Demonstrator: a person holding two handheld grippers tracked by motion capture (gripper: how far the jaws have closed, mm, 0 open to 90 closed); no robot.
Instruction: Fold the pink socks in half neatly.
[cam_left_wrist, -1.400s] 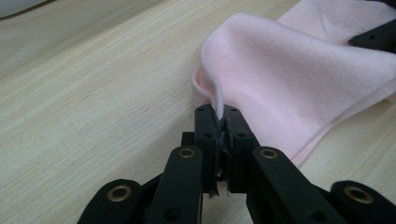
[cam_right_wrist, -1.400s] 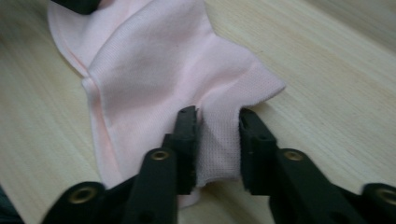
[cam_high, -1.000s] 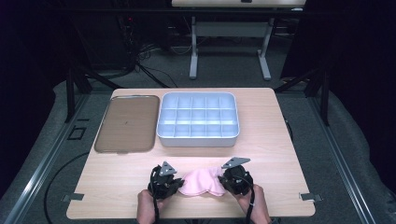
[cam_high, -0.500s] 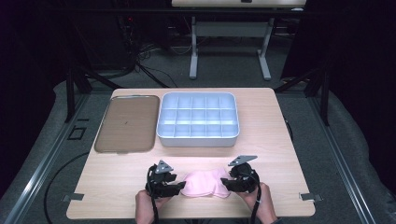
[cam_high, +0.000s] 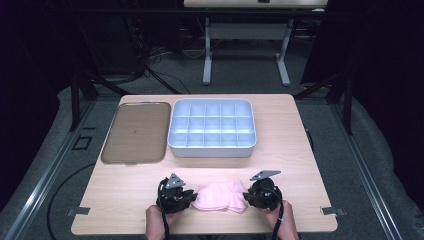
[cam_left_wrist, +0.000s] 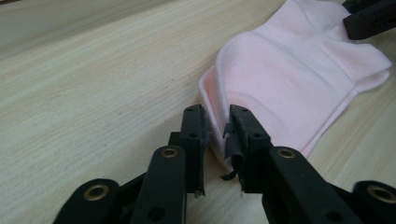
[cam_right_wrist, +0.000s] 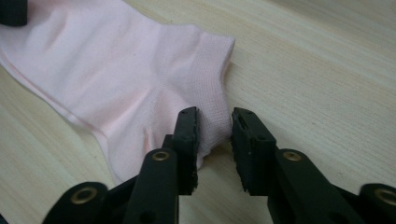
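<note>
Grey divided tray (cam_high: 212, 145), compartments bare

In the high view the person's hands (cam_high: 159, 225) are cut off by the near edge, so only the parts behind the grippers show. The pink sock (cam_high: 220, 196) is small there, and its ends lie under the left gripper (cam_high: 186, 197) and the right gripper (cam_high: 252, 196). In the left gripper view the far end of the sock (cam_left_wrist: 299, 74) leaves the picture at the top. Whether the right gripper's (cam_right_wrist: 214, 126) pads press the cuff is hard to tell.
</note>
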